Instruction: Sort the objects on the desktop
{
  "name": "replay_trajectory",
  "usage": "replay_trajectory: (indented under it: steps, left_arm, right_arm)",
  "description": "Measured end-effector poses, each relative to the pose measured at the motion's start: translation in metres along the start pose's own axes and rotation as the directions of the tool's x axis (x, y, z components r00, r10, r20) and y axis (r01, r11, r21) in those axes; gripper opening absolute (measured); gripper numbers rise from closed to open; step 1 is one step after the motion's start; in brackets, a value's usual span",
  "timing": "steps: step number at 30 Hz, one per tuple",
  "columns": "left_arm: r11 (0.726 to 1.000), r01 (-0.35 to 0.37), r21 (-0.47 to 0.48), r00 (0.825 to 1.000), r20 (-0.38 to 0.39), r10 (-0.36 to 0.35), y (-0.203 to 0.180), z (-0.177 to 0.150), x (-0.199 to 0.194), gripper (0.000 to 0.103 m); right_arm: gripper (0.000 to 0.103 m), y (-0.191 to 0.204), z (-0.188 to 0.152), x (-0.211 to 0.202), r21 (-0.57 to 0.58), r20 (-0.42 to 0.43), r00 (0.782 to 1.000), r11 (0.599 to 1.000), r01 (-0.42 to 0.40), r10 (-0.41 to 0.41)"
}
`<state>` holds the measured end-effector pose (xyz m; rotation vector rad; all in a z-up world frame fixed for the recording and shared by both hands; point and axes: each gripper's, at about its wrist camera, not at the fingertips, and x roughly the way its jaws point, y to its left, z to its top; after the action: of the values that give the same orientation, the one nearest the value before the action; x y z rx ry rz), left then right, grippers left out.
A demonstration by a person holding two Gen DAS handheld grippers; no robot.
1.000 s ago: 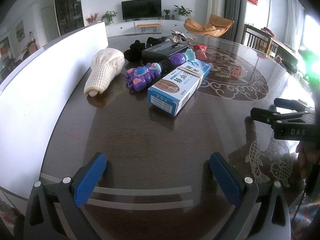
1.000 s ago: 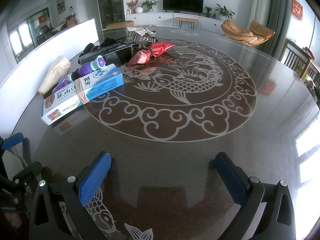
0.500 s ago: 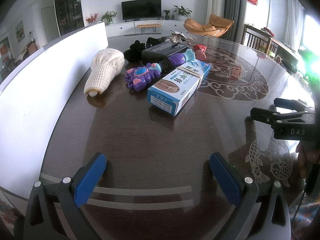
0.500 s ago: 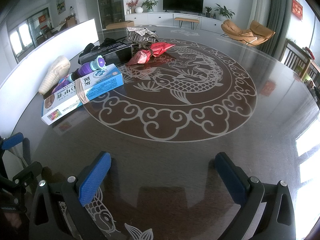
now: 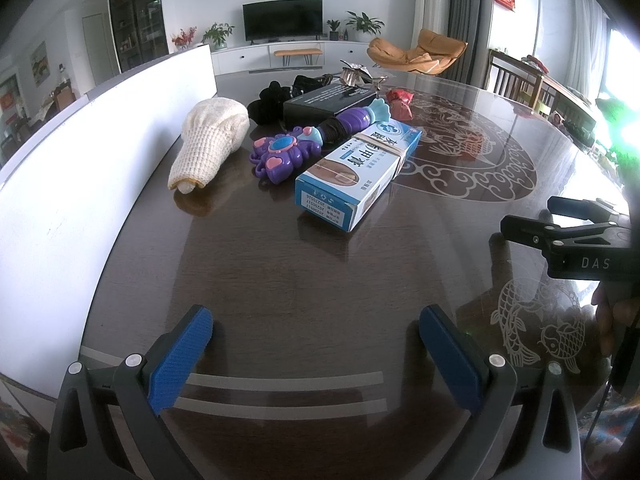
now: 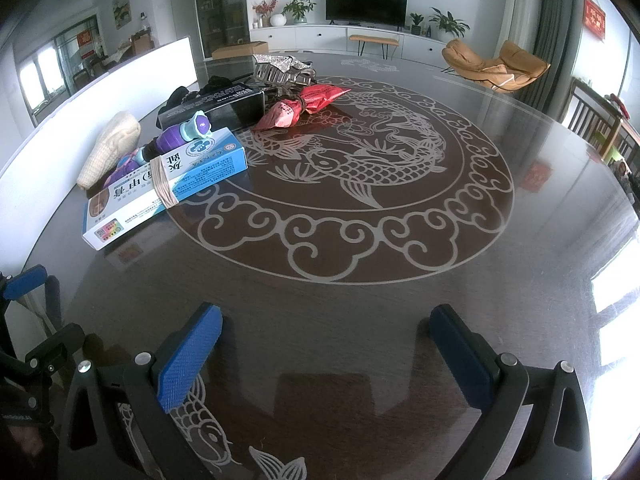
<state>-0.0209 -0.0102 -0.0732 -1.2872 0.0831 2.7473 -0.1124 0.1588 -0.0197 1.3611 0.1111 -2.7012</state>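
A cluster of objects lies on the dark round table (image 5: pixel 280 280): a blue-and-white box (image 5: pixel 360 168) with a rubber band, a purple toy wand (image 5: pixel 296 144), a cream knitted glove (image 5: pixel 212 136), a black box (image 5: pixel 328 100), black cloth (image 5: pixel 268 104), a red packet (image 5: pixel 400 102) and a silver hair clip (image 5: pixel 354 74). My left gripper (image 5: pixel 316 352) is open, low over the near table edge, well short of the box. My right gripper (image 6: pixel 328 352) is open over bare table, with the blue box (image 6: pixel 168 184) and red packet (image 6: pixel 304 106) far to its upper left.
A long white panel (image 5: pixel 80 168) stands along the table's left side. The right gripper's body (image 5: pixel 568 240) shows at the right edge of the left wrist view, with a hand below it. Chairs and a TV cabinet stand beyond the table.
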Motion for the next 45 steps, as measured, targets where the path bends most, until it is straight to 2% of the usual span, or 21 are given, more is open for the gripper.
replay_trajectory:
  steps: [27,35,37,39,41,45]
  left_arm:
    - [0.999,0.023,0.025,1.0,0.001,-0.023,0.003,0.001,0.001,0.103]
    - [0.999,0.023,0.022,1.0,-0.014,-0.023,0.021,-0.002,0.0,0.103]
    - [1.0,0.006,0.0,1.0,-0.011,-0.006,0.029,-0.004,-0.002,0.103]
    - [1.0,-0.011,-0.021,1.0,-0.008,0.011,0.035,-0.005,-0.001,0.103]
    - [0.999,-0.018,-0.027,1.0,-0.005,0.017,0.036,-0.005,0.0,0.103]
    - [0.999,-0.024,-0.035,1.0,0.008,0.024,0.037,-0.005,0.0,0.103]
  right_arm:
    - [0.103,0.0,0.0,0.0,0.0,0.0,1.0,1.0,0.0,0.0]
    - [0.103,0.0,0.002,0.0,-0.007,-0.016,1.0,1.0,-0.004,0.004]
    - [0.103,0.005,0.014,0.005,-0.024,-0.072,0.997,0.999,-0.044,0.042]
    - [0.103,0.019,0.033,0.001,-0.021,-0.05,0.993,0.994,-0.11,0.108]
    - [0.103,0.038,0.051,-0.001,-0.032,-0.026,0.99,0.989,-0.142,0.141]
    - [0.103,0.091,0.094,0.019,-0.056,-0.02,0.988,0.986,-0.156,0.155]
